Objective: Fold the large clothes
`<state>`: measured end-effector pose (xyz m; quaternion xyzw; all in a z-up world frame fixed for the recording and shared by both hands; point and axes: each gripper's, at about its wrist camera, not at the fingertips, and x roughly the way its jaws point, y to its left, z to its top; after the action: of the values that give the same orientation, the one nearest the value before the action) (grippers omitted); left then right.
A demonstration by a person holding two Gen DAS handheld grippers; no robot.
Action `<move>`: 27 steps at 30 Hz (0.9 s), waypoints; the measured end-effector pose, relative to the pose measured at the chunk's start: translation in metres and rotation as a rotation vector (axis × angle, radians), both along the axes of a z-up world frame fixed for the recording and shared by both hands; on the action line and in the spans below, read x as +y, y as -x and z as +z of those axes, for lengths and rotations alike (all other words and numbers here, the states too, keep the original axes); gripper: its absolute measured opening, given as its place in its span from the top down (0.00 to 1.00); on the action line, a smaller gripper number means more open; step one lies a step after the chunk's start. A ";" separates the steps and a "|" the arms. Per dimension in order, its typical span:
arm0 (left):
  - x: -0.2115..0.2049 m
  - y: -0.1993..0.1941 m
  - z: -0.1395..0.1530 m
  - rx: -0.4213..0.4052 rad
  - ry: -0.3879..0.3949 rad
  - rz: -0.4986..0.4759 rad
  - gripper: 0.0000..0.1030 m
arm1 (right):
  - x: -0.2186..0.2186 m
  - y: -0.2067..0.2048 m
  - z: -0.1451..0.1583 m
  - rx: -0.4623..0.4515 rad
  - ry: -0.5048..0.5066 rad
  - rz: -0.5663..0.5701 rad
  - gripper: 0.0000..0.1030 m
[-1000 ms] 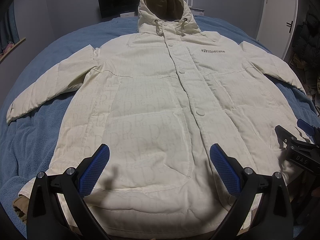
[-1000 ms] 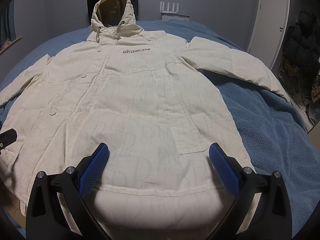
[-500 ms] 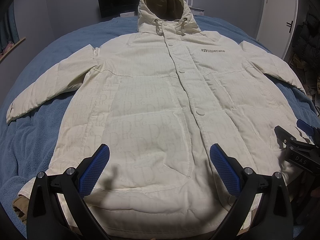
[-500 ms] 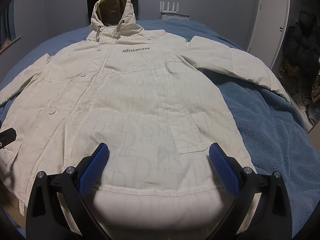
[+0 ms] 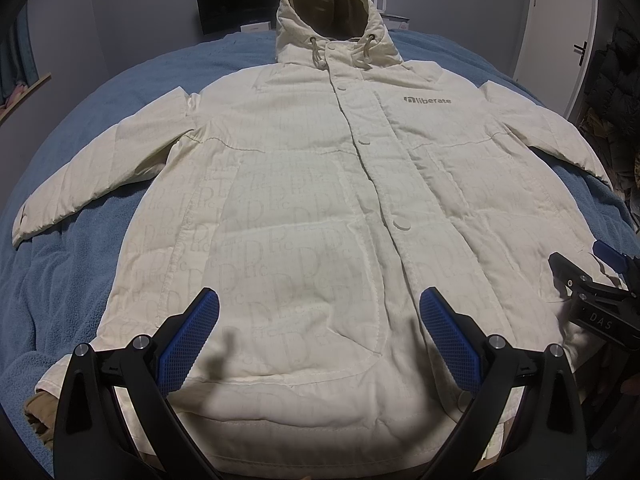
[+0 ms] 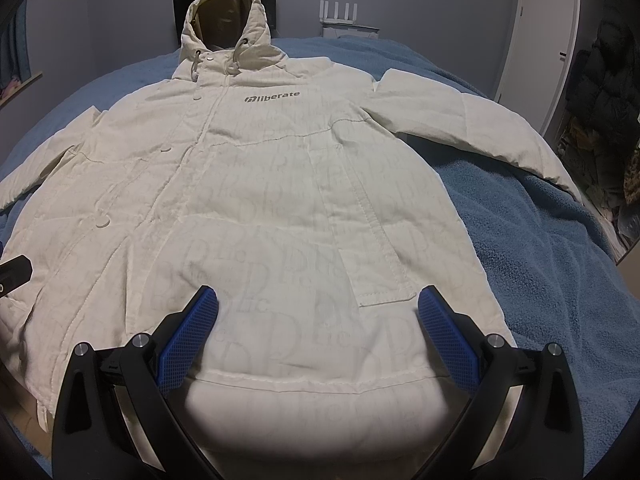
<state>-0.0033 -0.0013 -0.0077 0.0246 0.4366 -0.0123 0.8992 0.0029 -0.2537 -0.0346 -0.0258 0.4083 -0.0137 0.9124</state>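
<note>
A long cream hooded coat [image 5: 304,208] with a "liberate" logo lies flat, front up and buttoned, on a blue blanket [image 5: 60,272], sleeves spread out to both sides. It also shows in the right wrist view [image 6: 260,200]. My left gripper [image 5: 318,320] is open and empty, hovering above the coat's lower left hem. My right gripper [image 6: 318,320] is open and empty above the lower right hem, near a pocket flap [image 6: 384,272]. The right gripper also shows at the right edge of the left wrist view [image 5: 592,292].
The blue blanket [image 6: 540,260] covers a bed. A dark screen [image 5: 236,4] stands behind the hood. A white door [image 5: 560,20] and dark hanging clothes [image 6: 600,92] are at the right. A white router [image 6: 344,20] sits at the back.
</note>
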 end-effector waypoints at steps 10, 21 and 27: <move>0.003 0.001 0.000 -0.007 0.014 0.018 0.06 | -0.002 0.002 0.007 -0.021 -0.028 0.004 0.06; -0.002 0.002 0.025 -0.027 -0.014 -0.038 0.06 | -0.020 -0.011 0.065 -0.058 -0.126 0.033 0.06; 0.010 -0.047 0.064 -0.089 0.043 -0.015 0.06 | -0.066 -0.067 0.092 -0.083 -0.107 -0.004 0.06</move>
<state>0.0432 0.0084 0.0564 0.0090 0.3957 -0.0274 0.9179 0.0696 -0.3202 0.0578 0.0242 0.3703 0.0055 0.9286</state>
